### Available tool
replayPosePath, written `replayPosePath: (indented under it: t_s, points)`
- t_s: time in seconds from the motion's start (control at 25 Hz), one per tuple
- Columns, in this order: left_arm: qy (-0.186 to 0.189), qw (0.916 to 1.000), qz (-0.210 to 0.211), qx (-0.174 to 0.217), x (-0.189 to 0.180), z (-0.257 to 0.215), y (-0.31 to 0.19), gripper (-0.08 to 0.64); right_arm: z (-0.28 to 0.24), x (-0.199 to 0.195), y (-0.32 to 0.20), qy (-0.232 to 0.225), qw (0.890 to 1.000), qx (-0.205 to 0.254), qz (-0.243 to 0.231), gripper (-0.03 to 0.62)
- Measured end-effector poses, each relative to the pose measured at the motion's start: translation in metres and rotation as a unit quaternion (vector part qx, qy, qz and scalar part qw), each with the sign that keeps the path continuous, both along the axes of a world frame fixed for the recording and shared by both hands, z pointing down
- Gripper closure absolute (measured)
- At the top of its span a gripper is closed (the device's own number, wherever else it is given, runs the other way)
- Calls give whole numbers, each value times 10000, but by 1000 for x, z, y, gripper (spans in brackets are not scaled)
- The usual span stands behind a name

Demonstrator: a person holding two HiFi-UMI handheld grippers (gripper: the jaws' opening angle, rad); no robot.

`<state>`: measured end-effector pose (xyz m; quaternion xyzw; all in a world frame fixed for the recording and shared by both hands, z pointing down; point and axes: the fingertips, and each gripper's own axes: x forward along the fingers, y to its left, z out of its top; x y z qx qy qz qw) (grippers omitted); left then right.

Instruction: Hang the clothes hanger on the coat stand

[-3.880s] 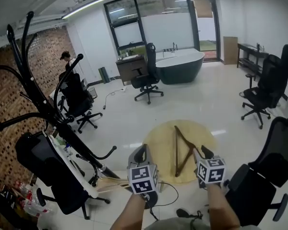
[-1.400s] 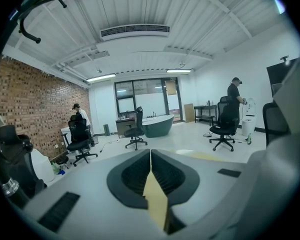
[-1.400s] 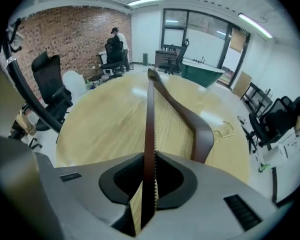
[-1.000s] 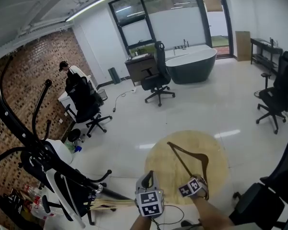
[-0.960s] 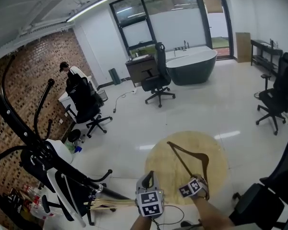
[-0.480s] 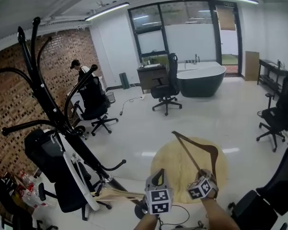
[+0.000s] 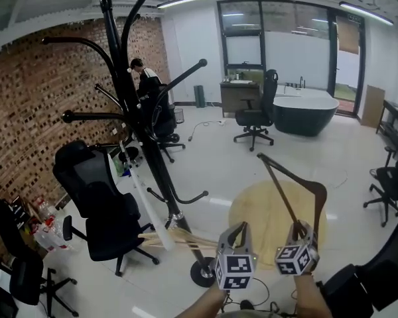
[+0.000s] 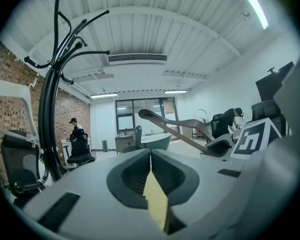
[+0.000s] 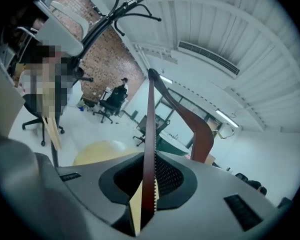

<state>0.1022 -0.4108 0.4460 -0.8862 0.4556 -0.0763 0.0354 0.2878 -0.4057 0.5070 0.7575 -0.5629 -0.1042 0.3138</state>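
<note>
Jaws of the right gripper [image 9: 151, 159] clench the dark brown wooden clothes hanger [image 9: 150, 129], now higher and nearer the black metal coat stand [image 8: 50, 124]; the left gripper [image 8: 151, 156] is clenched empty.

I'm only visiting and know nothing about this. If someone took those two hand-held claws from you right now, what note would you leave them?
Left gripper: shut, nothing in it.
Right gripper: shut on the straight bar of the wooden clothes hanger, which is held up in the air.
Coat stand: to the left, with the hanger not on it.
Done: hanger picked up.
Left: carry it across, hook it over one of the stand's arms, then let go.
</note>
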Motion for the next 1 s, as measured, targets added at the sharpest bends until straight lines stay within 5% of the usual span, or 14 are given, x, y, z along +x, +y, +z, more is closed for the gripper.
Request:
replayPosePath:
  t_s: [0.28,0.44,0.8,1.0]
  points:
    - [43,10000,62,33,-100,-14,58,538,-60,-116,61,430,9969,567,-347,549]
    - [90,9998,139,63,-128,-18,90,538,-88,-159,96,600,9924,853,-659,549]
    - [203,9974,-570,379,-147,-60,138,538,-144,-185,142,1028,9736,1176,-1667,549]
    - [380,9929,-984,544,-154,-80,154,538,-153,-206,143,1305,9475,1411,-2555,549]
